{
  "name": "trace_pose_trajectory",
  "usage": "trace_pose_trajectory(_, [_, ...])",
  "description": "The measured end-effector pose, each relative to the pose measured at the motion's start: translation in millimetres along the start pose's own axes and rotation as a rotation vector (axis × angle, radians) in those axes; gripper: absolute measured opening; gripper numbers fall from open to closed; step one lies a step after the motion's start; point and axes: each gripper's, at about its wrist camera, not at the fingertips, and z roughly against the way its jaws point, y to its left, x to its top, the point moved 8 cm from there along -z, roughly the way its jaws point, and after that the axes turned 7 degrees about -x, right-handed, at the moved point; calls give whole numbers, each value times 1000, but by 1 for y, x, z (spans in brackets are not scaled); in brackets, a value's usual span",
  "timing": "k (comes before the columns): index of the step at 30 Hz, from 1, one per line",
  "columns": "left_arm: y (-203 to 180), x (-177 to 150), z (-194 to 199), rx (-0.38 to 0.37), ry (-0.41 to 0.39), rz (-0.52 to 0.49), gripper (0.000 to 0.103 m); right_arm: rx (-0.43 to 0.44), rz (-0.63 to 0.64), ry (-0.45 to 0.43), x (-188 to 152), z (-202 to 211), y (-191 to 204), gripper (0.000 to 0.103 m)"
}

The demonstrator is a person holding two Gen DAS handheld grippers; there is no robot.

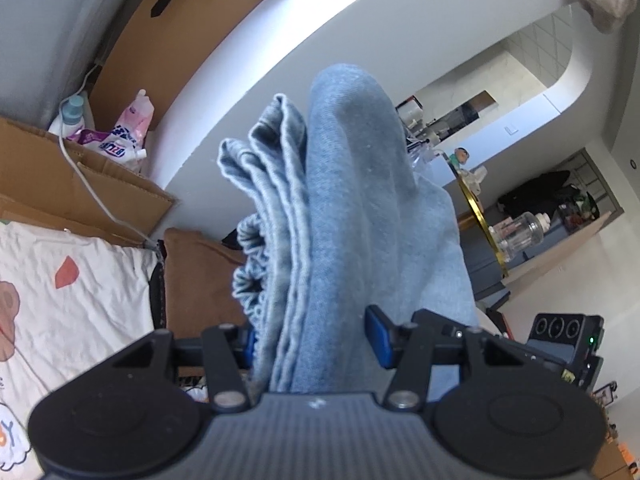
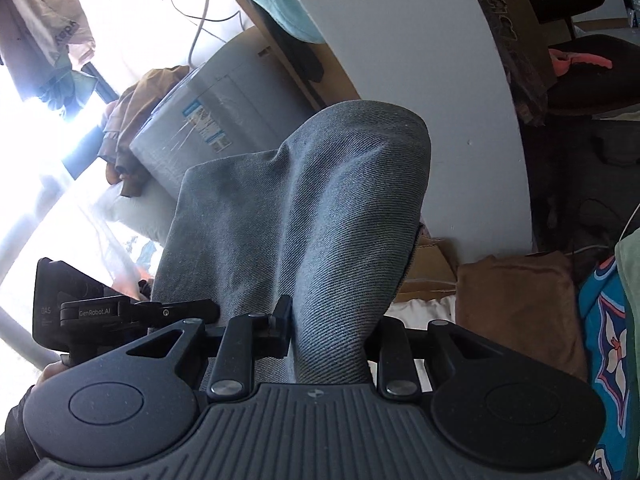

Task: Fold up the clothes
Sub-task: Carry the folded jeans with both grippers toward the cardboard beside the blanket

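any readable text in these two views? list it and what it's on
"GenRobot.AI": on the other tongs' black arm, right wrist view.
"DAS": on the black camera block behind it.
Pink-and-white refill pouch: blue print, upside down, unreadable.
Grey appliance sticker: too small.
Brown paper bag: partial lettering, unclear.

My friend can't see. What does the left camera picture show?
The left tool is shut on a thick fold of blue denim clothing, held up in the air. Behind it are cardboard boxes, a patterned white sheet and a bright white wall.
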Motion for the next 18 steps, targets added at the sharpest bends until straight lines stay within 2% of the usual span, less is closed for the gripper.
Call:
trace_pose_trajectory(6, [16, 2, -30, -1, 17, -27, 55, -50, 38, 0, -8, -24, -28, 26])
trace_pose_trajectory(18, [69, -3, -118, -44, 38, 40, 55, -129, -57, 11, -6, -89, -125, 26])
